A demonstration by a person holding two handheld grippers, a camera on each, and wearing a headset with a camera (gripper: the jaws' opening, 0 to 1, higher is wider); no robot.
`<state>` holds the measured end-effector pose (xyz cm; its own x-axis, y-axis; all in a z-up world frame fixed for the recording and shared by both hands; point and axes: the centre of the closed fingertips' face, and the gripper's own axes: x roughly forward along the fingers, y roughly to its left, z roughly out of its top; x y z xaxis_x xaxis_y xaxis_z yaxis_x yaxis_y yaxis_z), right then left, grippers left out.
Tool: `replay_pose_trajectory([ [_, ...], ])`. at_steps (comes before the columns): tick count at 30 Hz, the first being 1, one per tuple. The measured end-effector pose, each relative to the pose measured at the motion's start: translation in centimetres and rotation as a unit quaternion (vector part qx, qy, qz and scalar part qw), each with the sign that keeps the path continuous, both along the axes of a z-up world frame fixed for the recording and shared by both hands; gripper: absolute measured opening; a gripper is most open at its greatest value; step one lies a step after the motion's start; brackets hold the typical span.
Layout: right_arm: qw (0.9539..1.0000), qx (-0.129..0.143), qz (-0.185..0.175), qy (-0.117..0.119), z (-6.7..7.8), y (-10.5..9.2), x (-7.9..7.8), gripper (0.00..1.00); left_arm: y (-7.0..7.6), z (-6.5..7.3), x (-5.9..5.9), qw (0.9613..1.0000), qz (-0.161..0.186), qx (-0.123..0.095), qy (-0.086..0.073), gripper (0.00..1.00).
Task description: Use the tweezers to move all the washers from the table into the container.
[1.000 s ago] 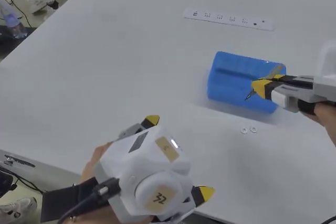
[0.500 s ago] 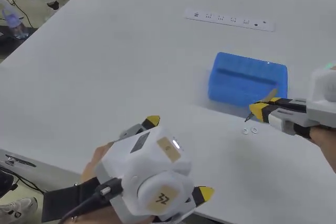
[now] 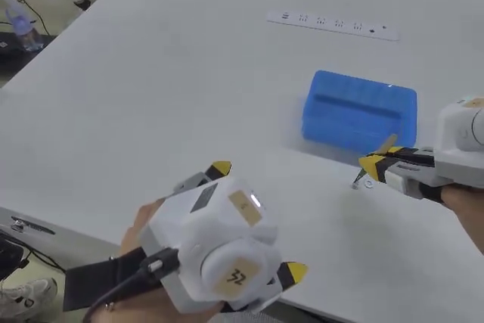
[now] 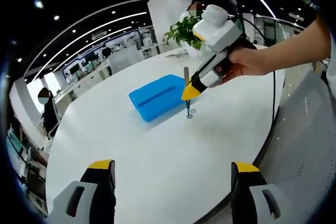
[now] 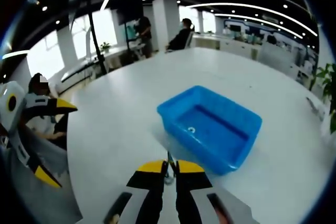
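On the white table (image 3: 189,96) sits the blue container (image 3: 359,111), and the left gripper (image 3: 256,221) waits near the edge, jaws wide apart. The right gripper (image 3: 373,165), pinching the tweezers (image 3: 360,178), has moved from over the container down to a washer (image 3: 368,184) just beside it.

The left gripper (image 3: 256,222) and right gripper (image 3: 372,166) are white with yellow-tipped black jaws. Behind the left jaws runs a black cable (image 3: 127,287).

Wide bare surface (image 3: 151,96) lies open to the left of the blue container (image 3: 359,115) — only it and the power strip (image 3: 333,26) beyond stand in the way.
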<state>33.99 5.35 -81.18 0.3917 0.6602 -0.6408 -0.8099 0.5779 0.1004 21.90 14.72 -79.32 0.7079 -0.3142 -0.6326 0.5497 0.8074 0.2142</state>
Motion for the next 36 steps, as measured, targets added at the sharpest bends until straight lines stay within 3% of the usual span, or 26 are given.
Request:
replay_pose_trajectory([
  [11, 0.9998, -0.015, 0.011, -0.005, -0.22, -0.16, 0.1, 0.04, -0.03, -0.09, -0.07, 1.0, -0.001, 0.003, 0.002, 0.93],
  [18, 0.9999, 0.009, -0.003, -0.006, -0.22, 0.1, 0.43, 0.04, -0.06, -0.05, -0.05, 1.0, -0.002, 0.003, 0.001, 0.93],
  [36, 0.999, 0.026, -0.024, -0.025, 0.09, 0.34, -0.34, 0.03, -0.11, -0.26, -0.11, 0.9999, -0.005, 0.007, 0.005, 0.93],
])
